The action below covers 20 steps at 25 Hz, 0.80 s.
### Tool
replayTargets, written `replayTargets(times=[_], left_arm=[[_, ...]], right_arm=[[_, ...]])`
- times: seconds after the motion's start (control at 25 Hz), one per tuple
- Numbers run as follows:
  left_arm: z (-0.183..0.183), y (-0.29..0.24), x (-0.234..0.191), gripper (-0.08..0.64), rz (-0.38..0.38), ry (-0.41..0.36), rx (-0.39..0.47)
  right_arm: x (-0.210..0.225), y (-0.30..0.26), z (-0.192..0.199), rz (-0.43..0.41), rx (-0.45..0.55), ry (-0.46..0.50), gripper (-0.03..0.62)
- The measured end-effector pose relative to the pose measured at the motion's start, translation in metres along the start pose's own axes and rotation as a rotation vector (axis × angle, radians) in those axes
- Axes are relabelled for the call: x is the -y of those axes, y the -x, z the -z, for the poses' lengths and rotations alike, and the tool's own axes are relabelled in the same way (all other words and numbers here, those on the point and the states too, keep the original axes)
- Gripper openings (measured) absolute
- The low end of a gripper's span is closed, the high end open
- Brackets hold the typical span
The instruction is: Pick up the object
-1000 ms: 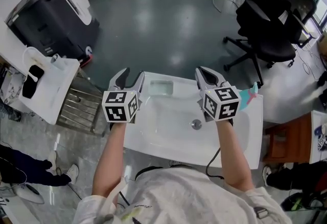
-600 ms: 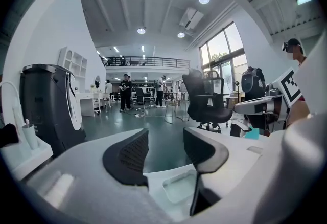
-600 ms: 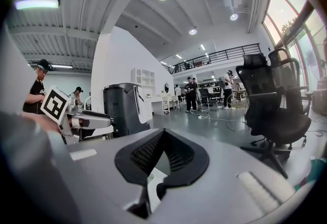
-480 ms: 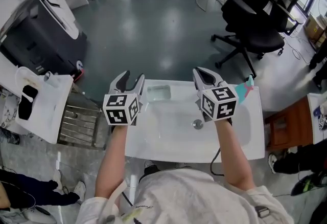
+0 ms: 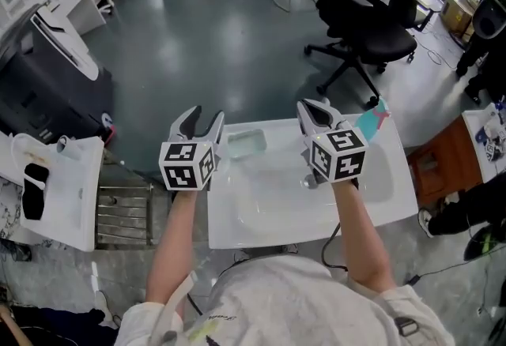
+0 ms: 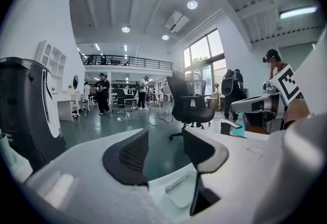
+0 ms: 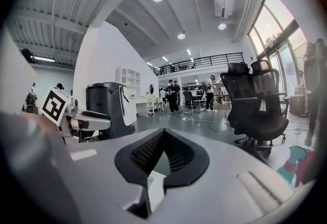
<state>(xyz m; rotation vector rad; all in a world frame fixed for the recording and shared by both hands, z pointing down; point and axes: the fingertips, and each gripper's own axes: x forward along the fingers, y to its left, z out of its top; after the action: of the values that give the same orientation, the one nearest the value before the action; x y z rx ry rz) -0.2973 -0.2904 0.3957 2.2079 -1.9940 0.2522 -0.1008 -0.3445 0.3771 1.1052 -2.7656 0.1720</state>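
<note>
Pickup not yet begun: above a white basin counter (image 5: 261, 218), the left gripper (image 5: 204, 117) gapes wide and empty, the right gripper (image 5: 316, 110) is closed on nothing, and a clear tray (image 5: 246, 144) and teal object (image 5: 371, 118), either possibly the target, lie untouched at its far edge.

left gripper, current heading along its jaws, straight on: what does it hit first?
Nothing near, it seems. The left gripper, open and empty, points over the far rim of the white basin at open floor; the black office chair stands further along, slightly right of the line. Depth is unclear.
</note>
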Motion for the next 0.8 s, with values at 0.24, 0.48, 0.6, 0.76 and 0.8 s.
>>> replayTargets(times=[0.24, 0.48, 0.6, 0.76, 0.8], left_arm=[[-0.002, -0.004, -0.002, 0.222, 0.049, -0.02, -0.001], [-0.001, -0.005, 0.0, 0.222, 0.093, -0.037, -0.01], [0.001, -0.008, 0.003, 0.222, 0.131, -0.059, -0.026], [0.011, -0.013, 0.016, 0.222, 0.218, -0.115, -0.077], [0.015, -0.015, 0.02, 0.222, 0.24, -0.132, -0.091]], right_arm=[[-0.007, -0.001, -0.002, 0.029, 0.004, 0.0, 0.003], [-0.014, -0.002, -0.001, 0.025, -0.006, 0.015, 0.003], [-0.014, -0.001, 0.0, 0.026, -0.009, 0.017, 0.003], [-0.016, 0.0, 0.002, 0.027, -0.011, 0.015, 0.003], [-0.016, 0.0, 0.003, 0.028, -0.012, 0.014, 0.003]])
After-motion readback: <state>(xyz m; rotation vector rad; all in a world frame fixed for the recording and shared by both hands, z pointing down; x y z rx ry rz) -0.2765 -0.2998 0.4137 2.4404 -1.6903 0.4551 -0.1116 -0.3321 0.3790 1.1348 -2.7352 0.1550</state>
